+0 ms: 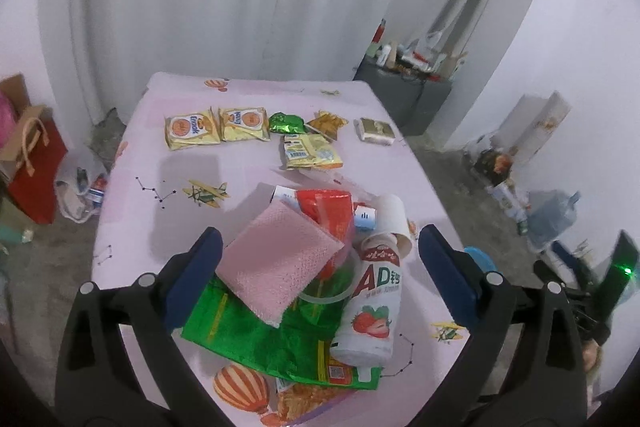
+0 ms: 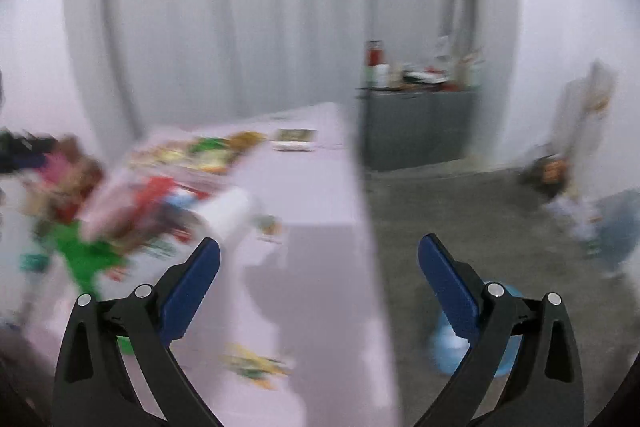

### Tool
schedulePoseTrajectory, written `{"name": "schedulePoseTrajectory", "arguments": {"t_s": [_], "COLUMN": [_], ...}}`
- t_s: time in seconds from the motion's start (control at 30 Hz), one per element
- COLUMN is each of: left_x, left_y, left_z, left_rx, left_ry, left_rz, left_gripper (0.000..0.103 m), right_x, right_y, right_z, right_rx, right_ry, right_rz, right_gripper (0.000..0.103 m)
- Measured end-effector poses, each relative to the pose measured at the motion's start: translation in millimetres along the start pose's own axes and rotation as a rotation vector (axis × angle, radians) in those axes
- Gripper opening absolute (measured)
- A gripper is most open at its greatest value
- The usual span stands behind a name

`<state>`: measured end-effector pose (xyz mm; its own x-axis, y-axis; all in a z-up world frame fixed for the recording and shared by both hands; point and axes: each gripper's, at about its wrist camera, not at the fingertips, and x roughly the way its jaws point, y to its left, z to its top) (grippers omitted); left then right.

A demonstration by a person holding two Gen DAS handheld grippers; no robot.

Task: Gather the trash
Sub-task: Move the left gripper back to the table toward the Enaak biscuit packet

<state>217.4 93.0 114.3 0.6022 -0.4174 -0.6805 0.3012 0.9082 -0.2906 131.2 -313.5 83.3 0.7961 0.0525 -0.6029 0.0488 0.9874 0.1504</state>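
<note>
Trash sits heaped right ahead of my left gripper (image 1: 320, 267): a pink sponge pad (image 1: 276, 263) on top, a green wrapper (image 1: 256, 327) under it, a strawberry drink bottle (image 1: 372, 307) leaning toward the right-hand jaw, a paper cup (image 1: 394, 223) just past it. Both sets of jaws stand wide and hold nothing. My right gripper (image 2: 320, 279) hangs over the worktop's (image 2: 320, 195) near corner, with the blurred heap off to its left.

I would take one piece at a time, top first: settle the left jaws around the pad's edges, close gently, and lift straight so the bottle does not roll.

Beyond the heap lie yellow snack packets (image 1: 216, 129) in a row, well apart from it. The worktop's edge falls away close to the right of the bottle, bare floor (image 2: 460, 227) beyond; open cloth lies left of the heap.
</note>
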Motion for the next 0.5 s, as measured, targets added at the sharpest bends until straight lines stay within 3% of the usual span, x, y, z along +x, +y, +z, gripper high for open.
{"name": "schedulePoseTrajectory", "arguments": {"t_s": [0.13, 0.27, 0.4, 0.5], "left_x": [7, 27, 62, 109], "left_y": [20, 30, 33, 37], "left_z": [-3, 10, 46, 77], "left_rx": [-0.035, -0.072, -0.073, -0.073], "left_ry": [-0.023, 0.006, 0.062, 0.146], "left_rz": [-0.074, -0.126, -0.17, -0.179], "left_gripper": [0.094, 0.094, 0.094, 0.094], "right_x": [18, 42, 76, 103], "right_y": [11, 21, 23, 23], "right_z": [4, 15, 29, 30], "right_rx": [0.029, 0.048, 0.106, 0.183], "right_ry": [0.052, 0.12, 0.205, 0.278], "right_rz": [0.061, 0.125, 0.207, 0.269], "right_gripper": [0.097, 0.097, 0.097, 0.097]}}
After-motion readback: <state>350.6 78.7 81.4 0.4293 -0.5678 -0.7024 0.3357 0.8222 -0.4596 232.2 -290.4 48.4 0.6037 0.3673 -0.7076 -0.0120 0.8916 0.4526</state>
